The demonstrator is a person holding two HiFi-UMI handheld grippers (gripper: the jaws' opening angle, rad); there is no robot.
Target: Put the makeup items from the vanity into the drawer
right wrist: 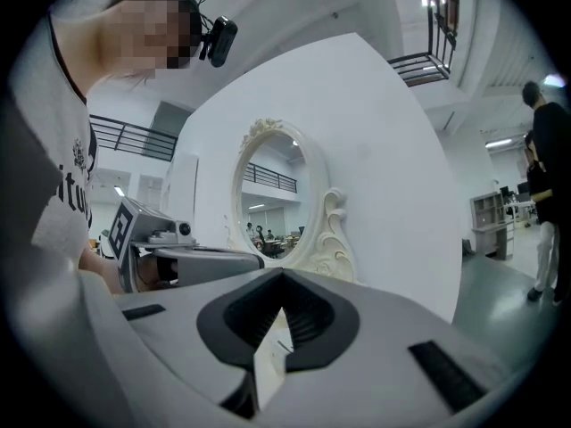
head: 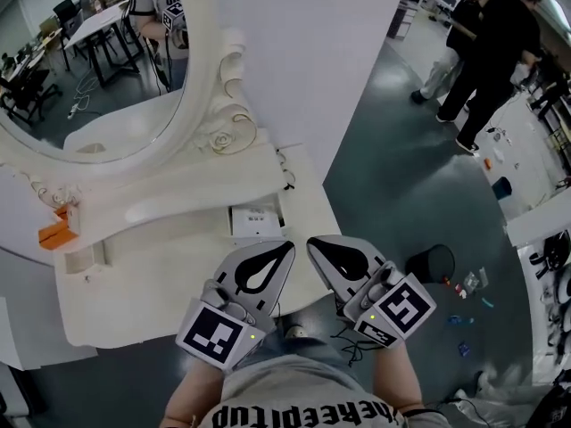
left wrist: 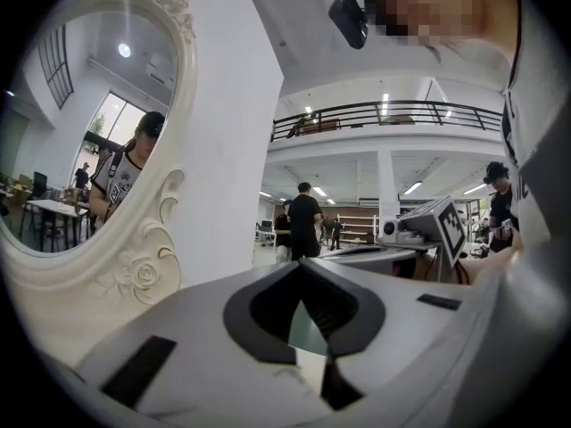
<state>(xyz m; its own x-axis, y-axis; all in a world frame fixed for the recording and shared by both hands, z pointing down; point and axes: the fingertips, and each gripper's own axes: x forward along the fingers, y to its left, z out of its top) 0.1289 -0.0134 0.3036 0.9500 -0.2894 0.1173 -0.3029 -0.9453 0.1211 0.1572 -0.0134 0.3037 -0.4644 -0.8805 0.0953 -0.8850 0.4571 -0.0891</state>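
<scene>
**Q:** White desk [head: 169, 279] under an oval mirror [head: 85, 69], grey floor [head: 401, 194] at 3 o'clock. Where are the task's things?

**A:** An orange item [head: 55, 234] sits at 9 o'clock on the desk's left edge. A white boxed recess [head: 257, 220] lies at centre, and whether it is the drawer cannot be told.

**Q:** And the grippers?

**A:** The left hand-held gripper [head: 286, 247] and right hand-held gripper [head: 313, 242] are at 6 o'clock. Both have their jaws together with nothing held, and both are apart from either item.

**Q:** Which step is this?

**A:** Judged as between carries. Empty jaws fit either a fetch to come or a stowing just finished. Any pickup would need the jaws parted.

**Q:** How much room is there?

**A:** The desk's front edge lies directly below the grippers and the carved mirror frame [head: 227, 123] crowds 12 o'clock. The floor to the right is open apart from a black bin [head: 431, 263].
</scene>
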